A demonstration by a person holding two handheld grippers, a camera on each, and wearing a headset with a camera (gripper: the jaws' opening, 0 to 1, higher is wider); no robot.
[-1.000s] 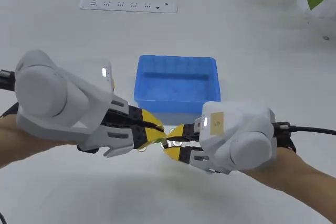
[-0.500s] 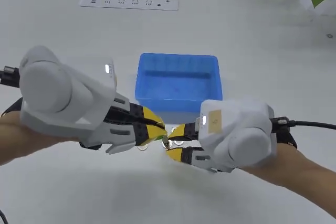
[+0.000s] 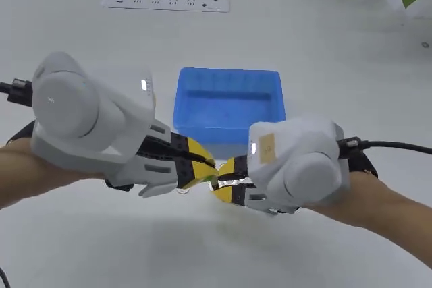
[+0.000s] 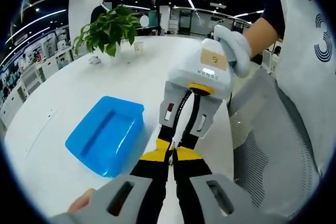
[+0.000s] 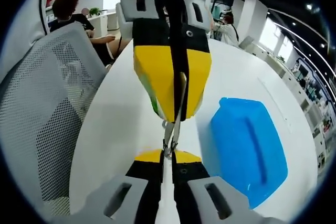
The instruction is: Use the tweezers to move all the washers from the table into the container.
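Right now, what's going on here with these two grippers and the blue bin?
A person holds a gripper in each hand over a white table, the tips meeting just in front of the blue container. The left gripper is shut on the tweezers, and the right gripper pinches their other end. The container looks empty.

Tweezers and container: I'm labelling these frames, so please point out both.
tweezers (image 5: 179,100), right gripper view, on one metal leg.
container (image 3: 229,80), head view, on its far wall.

Both pinched closed: left claw (image 3: 208,166), right claw (image 3: 223,180), tips facing each other, nearly touching.
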